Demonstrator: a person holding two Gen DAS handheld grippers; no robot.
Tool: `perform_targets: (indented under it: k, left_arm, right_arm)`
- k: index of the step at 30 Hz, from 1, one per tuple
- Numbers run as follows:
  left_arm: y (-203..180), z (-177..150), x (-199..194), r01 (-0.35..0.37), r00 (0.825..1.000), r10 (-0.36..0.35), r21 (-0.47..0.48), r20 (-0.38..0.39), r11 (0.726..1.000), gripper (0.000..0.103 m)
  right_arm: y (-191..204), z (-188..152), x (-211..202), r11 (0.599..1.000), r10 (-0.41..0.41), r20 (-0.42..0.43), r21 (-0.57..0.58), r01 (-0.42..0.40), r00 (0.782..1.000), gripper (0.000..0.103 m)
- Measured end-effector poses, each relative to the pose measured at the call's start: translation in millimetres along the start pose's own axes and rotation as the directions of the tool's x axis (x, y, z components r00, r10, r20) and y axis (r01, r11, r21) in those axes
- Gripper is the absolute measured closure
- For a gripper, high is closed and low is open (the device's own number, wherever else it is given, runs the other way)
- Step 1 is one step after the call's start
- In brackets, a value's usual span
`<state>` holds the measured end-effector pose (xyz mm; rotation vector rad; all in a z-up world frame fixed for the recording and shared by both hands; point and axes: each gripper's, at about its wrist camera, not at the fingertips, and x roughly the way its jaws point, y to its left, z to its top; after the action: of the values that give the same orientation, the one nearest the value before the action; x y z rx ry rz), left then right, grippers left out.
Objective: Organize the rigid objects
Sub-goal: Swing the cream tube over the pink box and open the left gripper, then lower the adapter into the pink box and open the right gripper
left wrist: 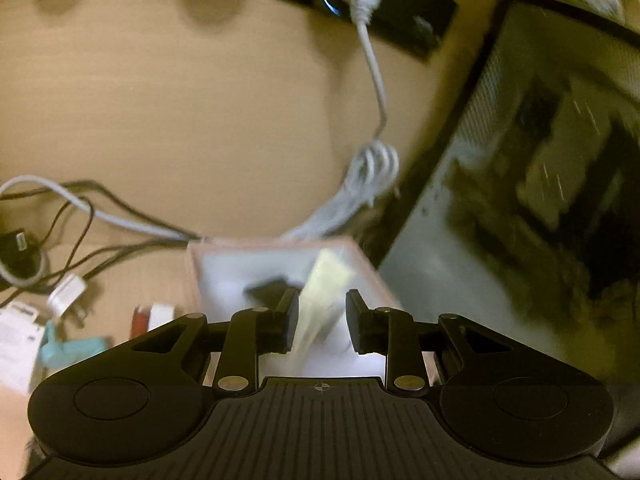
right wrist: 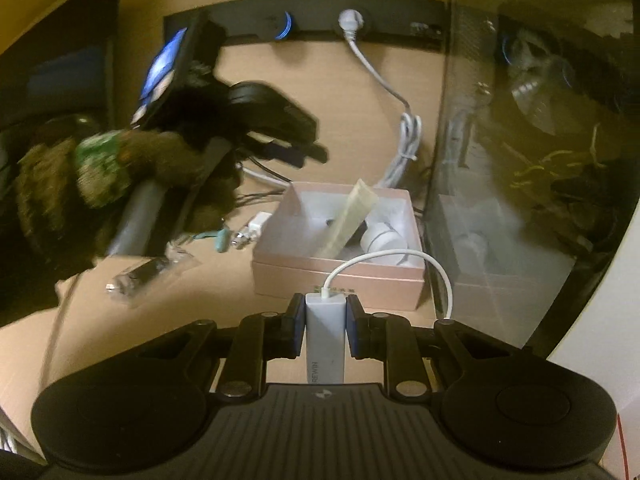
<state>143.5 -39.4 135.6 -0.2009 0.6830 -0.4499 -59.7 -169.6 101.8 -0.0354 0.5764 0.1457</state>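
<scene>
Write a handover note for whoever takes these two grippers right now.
Left gripper: open above the pink box; the yellowish flat packet stands tilted inside the box, between the fingers but not clamped.
Right gripper: shut on the white adapter, in front of the box; its white cable loops to the right.
Done: the packet and a white round item are in the box.
Left: place the adapter in the box, then probably the loose items on the cardboard to its left: clear-wrapped dark stick, teal clip, small white plug.
</scene>
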Motion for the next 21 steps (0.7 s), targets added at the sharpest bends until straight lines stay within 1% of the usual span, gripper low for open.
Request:
perform_targets:
  k: [2, 3, 5, 7, 9, 11, 12, 14, 15, 16, 18, 21]
  left_arm:
    - [10, -18, -16, -0.021, 1.000, 0.021, 0.007, 0.002, 1.000, 0.074]
    - [17, -28, -24, -0.036, 0.999, 0.036, -0.003, 0.004, 0.999, 0.074]
    - [35, -49, -45, -0.075, 0.997, 0.075, -0.037, 0.004, 0.997, 0.074]
    - [54, -66, -63, -0.113, 0.994, 0.113, -0.073, 0.000, 0.991, 0.074]
    - [71, -85, -80, -0.147, 0.989, 0.147, -0.104, -0.013, 0.984, 0.074]
    - [84, -99, -91, -0.187, 0.982, 0.183, -0.118, -0.042, 0.975, 0.074]
    - [89, -105, -97, -0.208, 0.978, 0.202, -0.114, -0.058, 0.971, 0.074]
    - [94, -111, -108, -0.240, 0.970, 0.235, -0.089, -0.066, 0.967, 0.074]
    - [96, -114, -113, -0.255, 0.966, 0.251, -0.070, -0.062, 0.965, 0.074]
    - [98, -116, -116, -0.266, 0.963, 0.264, -0.050, -0.057, 0.963, 0.074]
    - [102, -118, -125, -0.279, 0.960, 0.277, -0.033, -0.050, 0.960, 0.074]
    - [112, -120, -129, -0.295, 0.955, 0.293, -0.047, -0.057, 0.954, 0.074]
  right_arm:
    - [-1, 10, 6, 1.000, -0.002, -0.005, 0.009, 0.002, 1.000, 0.083]
    - [-1, 16, 6, 1.000, 0.005, 0.000, 0.009, -0.005, 1.000, 0.083]
    - [0, 39, 10, 1.000, 0.010, 0.032, -0.015, -0.009, 0.999, 0.083]
    - [-2, 73, 17, 0.999, 0.009, 0.072, -0.032, -0.007, 0.997, 0.083]
    - [-8, 110, 29, 0.999, -0.009, 0.104, -0.033, 0.013, 0.995, 0.083]
    - [-12, 144, 45, 0.999, -0.028, 0.101, -0.022, 0.031, 0.995, 0.082]
    - [-17, 161, 57, 1.000, -0.017, 0.083, -0.009, 0.018, 0.996, 0.082]
    - [-25, 181, 73, 0.999, -0.009, 0.062, 0.044, 0.007, 0.998, 0.069]
    - [-28, 188, 78, 0.998, -0.017, 0.055, 0.069, 0.013, 0.998, 0.053]
    - [-30, 191, 82, 0.996, -0.022, 0.060, 0.088, 0.017, 0.998, 0.045]
    - [-32, 188, 82, 0.995, -0.029, 0.070, 0.102, 0.022, 0.997, 0.045]
    - [-32, 177, 83, 0.993, -0.017, 0.057, 0.116, 0.010, 0.998, 0.042]
